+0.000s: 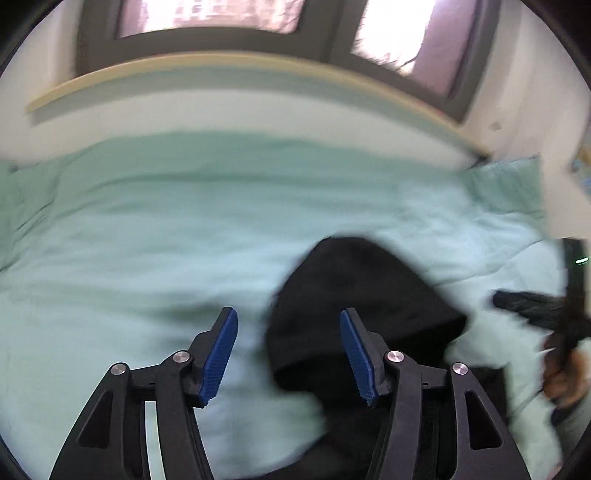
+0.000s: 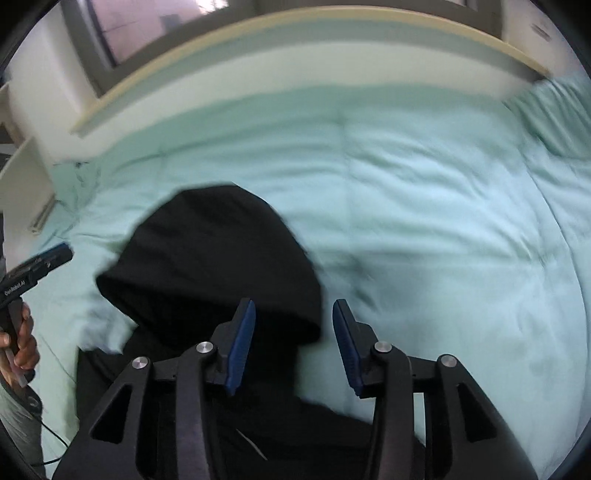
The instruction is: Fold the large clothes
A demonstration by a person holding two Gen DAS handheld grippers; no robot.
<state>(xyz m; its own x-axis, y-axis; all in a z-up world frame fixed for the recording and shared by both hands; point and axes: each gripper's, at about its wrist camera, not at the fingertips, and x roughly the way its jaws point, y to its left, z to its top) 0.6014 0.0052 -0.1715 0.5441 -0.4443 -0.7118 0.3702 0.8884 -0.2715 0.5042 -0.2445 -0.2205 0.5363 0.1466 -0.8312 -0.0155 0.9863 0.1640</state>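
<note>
A black hooded garment (image 1: 362, 302) lies on a pale green bed cover (image 1: 147, 240), its hood pointing away from me. In the left wrist view my left gripper (image 1: 288, 354) hangs above the garment's left edge, its blue pads apart with nothing between them. The right wrist view shows the same garment (image 2: 214, 258) with its rounded hood on the cover (image 2: 424, 221). My right gripper (image 2: 293, 345) hovers over the hood's right edge, pads apart and empty. Each gripper shows in the other's view: the right gripper (image 1: 532, 310) at the right edge, the left gripper (image 2: 37, 266) at the left edge, held by a hand (image 2: 22, 339).
A cream headboard ledge (image 1: 221, 70) runs along the far side of the bed under a grey-framed window (image 1: 317, 33). A white shelf unit (image 2: 22, 177) stands at the left of the bed. A pillow (image 2: 561, 114) lies at the far right corner.
</note>
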